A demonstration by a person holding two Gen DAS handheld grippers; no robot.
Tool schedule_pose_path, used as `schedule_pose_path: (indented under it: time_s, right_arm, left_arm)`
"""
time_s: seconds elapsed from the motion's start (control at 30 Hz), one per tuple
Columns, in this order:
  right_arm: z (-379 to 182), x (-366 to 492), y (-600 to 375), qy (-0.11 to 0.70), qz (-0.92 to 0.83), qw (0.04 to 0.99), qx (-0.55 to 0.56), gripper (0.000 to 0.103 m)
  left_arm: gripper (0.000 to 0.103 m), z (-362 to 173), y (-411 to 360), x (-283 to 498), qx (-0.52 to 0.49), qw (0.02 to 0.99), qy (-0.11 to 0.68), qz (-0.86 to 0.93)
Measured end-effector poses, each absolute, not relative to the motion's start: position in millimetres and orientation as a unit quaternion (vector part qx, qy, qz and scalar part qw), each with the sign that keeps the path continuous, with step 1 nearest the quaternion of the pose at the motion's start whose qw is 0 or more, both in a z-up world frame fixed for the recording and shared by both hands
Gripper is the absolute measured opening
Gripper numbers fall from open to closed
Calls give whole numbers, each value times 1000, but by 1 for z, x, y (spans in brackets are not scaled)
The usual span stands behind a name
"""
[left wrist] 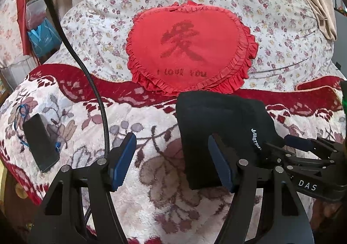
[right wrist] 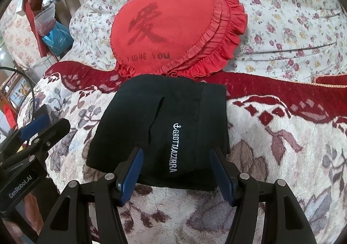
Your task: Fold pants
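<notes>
The folded black knit pants (right wrist: 160, 131) lie flat on the plush cream-and-crimson floral blanket (right wrist: 282, 157) that covers the bed, their far edge just short of the red heart-shaped ruffled cushion (right wrist: 173, 31). White embroidered lettering runs lengthwise down the top fold, beside a narrow slit pocket. The cushion bears a darker woven character and a line of text, and rests on a white quilt printed with small pink flowers (left wrist: 271, 33).

To the left of my left gripper (left wrist: 173, 163), a black rectangular phone (left wrist: 40, 142) lies face up on the blanket, with a thin blue cord looped beside it. A black braided cable (left wrist: 86, 74) arcs down over the blanket between the phone and my left tool. At the left edge of the bed stand a blue bag (left wrist: 43, 40) and clear plastic wrappings. Beige cloth (left wrist: 318, 1) hangs at the upper right.

The blanket is deep-piled and soft; the pants are smooth, matte and squarely folded in layers.

My left jaws stand well open and hold nothing; their right pad sits at the near left edge of the pants, whether touching I cannot tell. My right gripper (right wrist: 175, 170) also stands open, its blue ribbed pads straddling the near hem of the pants, gripping nothing.
</notes>
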State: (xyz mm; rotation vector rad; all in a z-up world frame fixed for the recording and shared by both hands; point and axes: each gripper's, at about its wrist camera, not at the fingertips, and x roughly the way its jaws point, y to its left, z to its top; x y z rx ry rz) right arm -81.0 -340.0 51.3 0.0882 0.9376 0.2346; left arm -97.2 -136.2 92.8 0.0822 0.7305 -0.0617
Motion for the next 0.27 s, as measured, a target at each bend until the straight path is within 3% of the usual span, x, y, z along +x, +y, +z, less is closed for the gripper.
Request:
schedule_pose_path:
  time_s: [0.27]
  right_arm:
    - [49, -80, -347, 452, 109, 884, 46, 62]
  left_arm:
    - [69, 88, -122, -92, 34, 932, 359, -27]
